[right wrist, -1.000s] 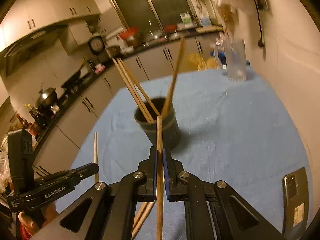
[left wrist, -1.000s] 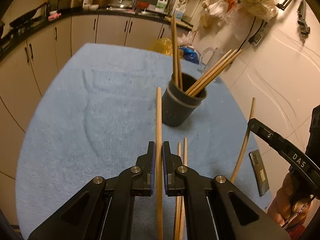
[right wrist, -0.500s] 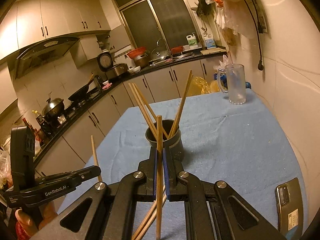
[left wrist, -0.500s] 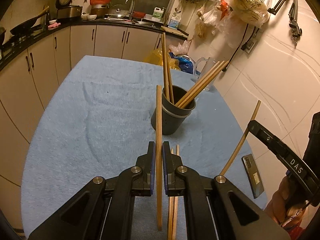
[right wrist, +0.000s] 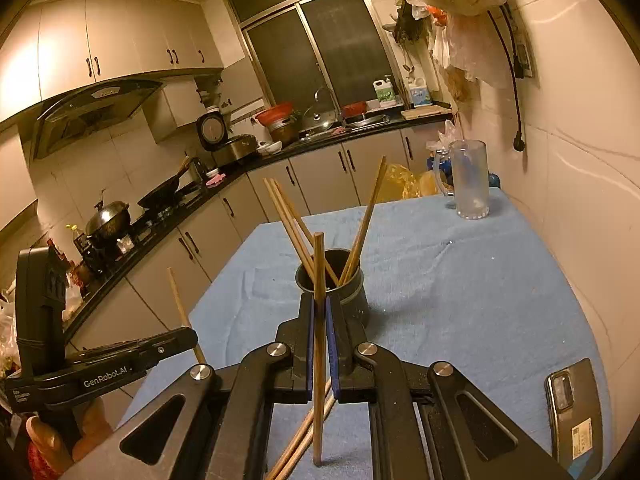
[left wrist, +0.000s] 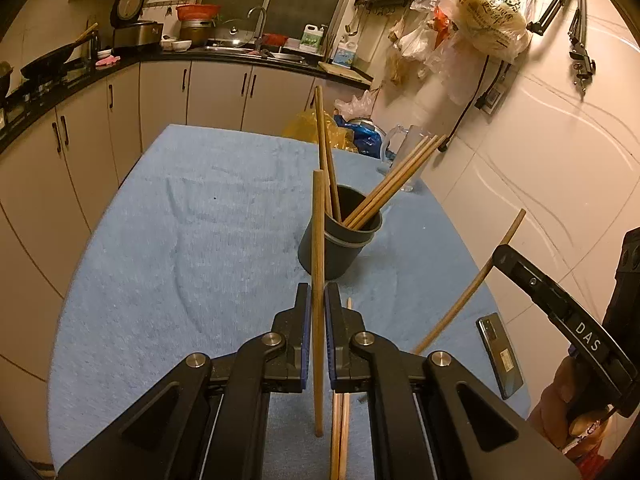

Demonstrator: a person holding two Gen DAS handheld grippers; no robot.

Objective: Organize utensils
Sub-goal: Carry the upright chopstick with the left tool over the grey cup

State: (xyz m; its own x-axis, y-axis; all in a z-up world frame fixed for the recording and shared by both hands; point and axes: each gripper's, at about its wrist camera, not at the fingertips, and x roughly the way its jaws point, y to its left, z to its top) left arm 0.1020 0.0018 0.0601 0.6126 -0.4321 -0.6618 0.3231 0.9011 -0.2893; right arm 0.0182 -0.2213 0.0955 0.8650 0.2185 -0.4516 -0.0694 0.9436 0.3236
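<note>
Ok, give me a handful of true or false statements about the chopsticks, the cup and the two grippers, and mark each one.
1. The left gripper is shut on a chopstick. True.
2. The right gripper is open and holds nothing. False: its fingers are shut on a chopstick.
3. The dark cup lies tipped on its side. False: it stands upright on the blue cloth, with several chopsticks leaning in it.
4. Two chopsticks lie on the cloth. True.
5. A phone lies on the cloth near its edge. True.
6. The glass mug stands in front of the cup. False: it stands beyond the cup, near the wall.
</note>
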